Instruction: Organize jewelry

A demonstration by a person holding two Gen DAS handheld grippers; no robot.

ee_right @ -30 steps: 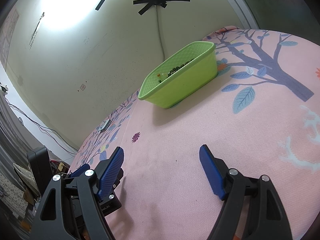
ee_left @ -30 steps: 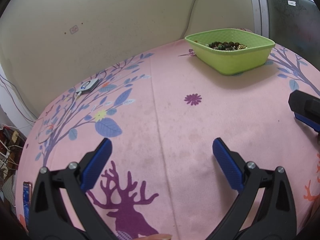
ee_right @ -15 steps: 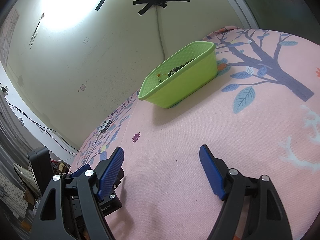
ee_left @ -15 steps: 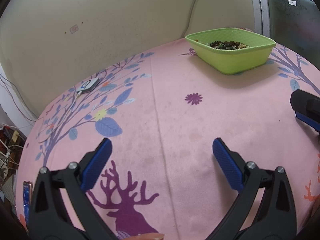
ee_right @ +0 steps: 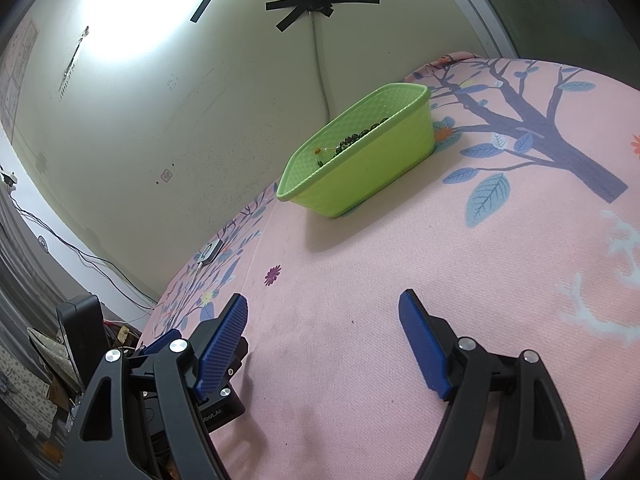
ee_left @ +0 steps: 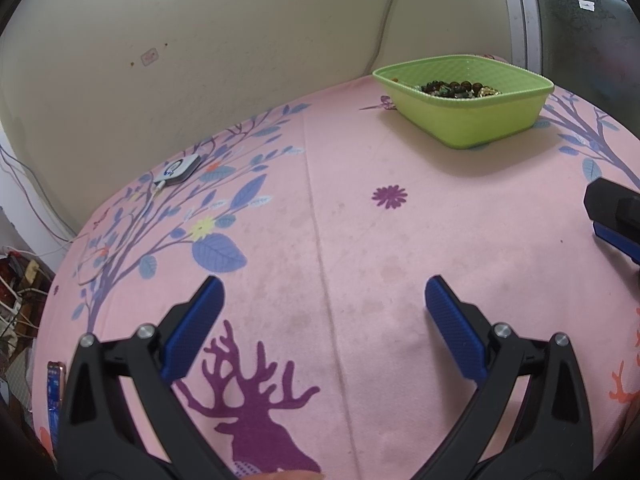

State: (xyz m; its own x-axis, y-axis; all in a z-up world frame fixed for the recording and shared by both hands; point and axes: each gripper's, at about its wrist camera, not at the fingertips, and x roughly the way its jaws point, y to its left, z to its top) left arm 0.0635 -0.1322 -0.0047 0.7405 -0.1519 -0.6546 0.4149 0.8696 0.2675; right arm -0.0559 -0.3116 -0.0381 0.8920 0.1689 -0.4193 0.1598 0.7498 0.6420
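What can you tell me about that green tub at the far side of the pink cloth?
The green tub looks like lime plastic, roughly rectangular with rounded corners, sloping walls, a lipped rim and a dimpled texture inside. It sits upright on the pink cloth near the wall, holding a heap of beads, mostly dark. Neither claw touches it.

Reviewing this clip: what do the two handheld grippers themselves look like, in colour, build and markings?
Both match: the left gripper and right gripper each have two black plastic arms with triangular cut-outs, silver round-headed screws at the pivots, and flat blue finger pads with a fine cross-hatched texture. The left unit's black body carries small pale lettering, too small to read. No cables or sleeves show.
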